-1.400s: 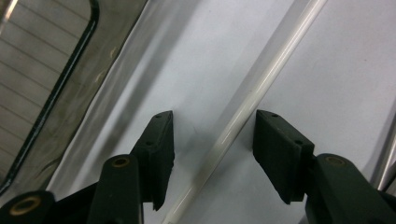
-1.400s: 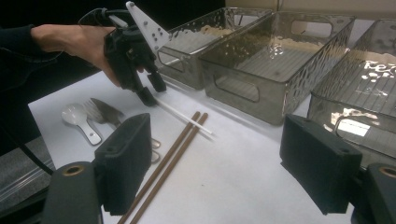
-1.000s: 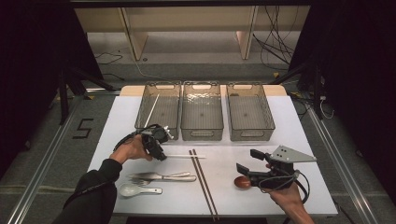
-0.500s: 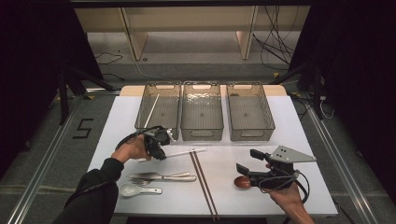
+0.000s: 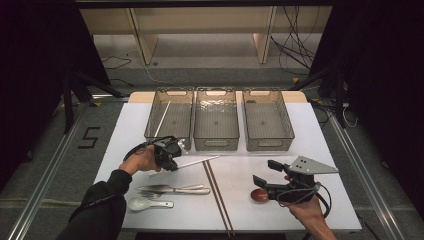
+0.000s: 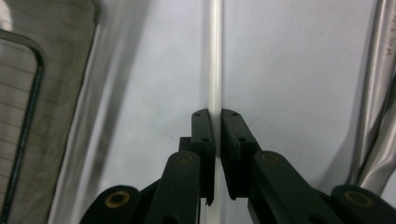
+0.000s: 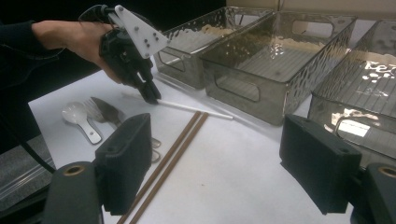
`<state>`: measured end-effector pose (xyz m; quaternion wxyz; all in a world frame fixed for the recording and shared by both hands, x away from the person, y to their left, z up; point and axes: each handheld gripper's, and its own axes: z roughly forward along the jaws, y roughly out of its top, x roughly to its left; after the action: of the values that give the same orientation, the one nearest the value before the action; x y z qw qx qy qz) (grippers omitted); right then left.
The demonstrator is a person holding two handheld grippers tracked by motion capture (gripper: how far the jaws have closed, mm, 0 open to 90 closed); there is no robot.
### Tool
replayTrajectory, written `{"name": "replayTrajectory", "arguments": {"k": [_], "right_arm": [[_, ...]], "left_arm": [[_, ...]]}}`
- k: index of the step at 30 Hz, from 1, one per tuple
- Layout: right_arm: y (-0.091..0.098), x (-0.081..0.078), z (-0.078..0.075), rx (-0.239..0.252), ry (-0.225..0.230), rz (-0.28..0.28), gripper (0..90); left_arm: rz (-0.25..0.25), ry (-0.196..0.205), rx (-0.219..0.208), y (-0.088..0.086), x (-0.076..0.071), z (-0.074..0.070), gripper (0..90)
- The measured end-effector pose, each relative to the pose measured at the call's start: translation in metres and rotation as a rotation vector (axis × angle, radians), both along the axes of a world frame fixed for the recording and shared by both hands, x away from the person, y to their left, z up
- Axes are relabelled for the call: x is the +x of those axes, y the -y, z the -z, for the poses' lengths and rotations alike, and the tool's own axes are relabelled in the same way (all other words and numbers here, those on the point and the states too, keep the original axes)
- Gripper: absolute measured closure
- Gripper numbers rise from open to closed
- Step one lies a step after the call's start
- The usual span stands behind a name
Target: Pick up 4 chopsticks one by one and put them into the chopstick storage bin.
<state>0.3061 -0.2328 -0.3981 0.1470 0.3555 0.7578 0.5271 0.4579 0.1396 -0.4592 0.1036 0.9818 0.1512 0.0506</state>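
brown chopsticks (image 5: 217,192) beside white chopstick (image 5: 197,161)

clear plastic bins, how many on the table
3, in a row at the table's far side: left clear plastic bin holding a white stick, middle bin, right bin. None seem hidden.

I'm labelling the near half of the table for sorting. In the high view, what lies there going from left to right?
White spoon → fork and knife → brown chopsticks → brown spoon → right gripper, open. The left gripper, shut on the white chopstick, sits farther back, above the cutlery.
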Motion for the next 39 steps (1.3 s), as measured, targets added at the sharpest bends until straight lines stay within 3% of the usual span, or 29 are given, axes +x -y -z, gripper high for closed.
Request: {"name": "replayTrajectory", "arguments": {"k": [6,15,23,36,39], "right_arm": [[0.0,0.0,0.0,0.0,0.0,0.001,26.4],[0.0,0.0,0.0,-0.002,0.003,0.0,26.4],[0.0,0.0,-0.001,-0.001,0.004,0.003,26.4],[0.0,0.0,-0.001,-0.002,0.004,0.003,26.3],[0.0,0.0,-0.001,-0.003,0.004,0.003,26.3]], "left_arm": [[-0.02,0.021,-0.034,-0.005,-0.001,-0.006,83.9],[0.011,0.029,-0.059,-0.003,-0.008,-0.022,83.9],[-0.008,0.057,-0.156,-0.002,-0.011,-0.041,83.9],[-0.18,0.103,-0.3,-0.015,-0.004,-0.061,83.9],[-0.194,0.123,-0.301,-0.019,-0.002,-0.064,83.9]]}}
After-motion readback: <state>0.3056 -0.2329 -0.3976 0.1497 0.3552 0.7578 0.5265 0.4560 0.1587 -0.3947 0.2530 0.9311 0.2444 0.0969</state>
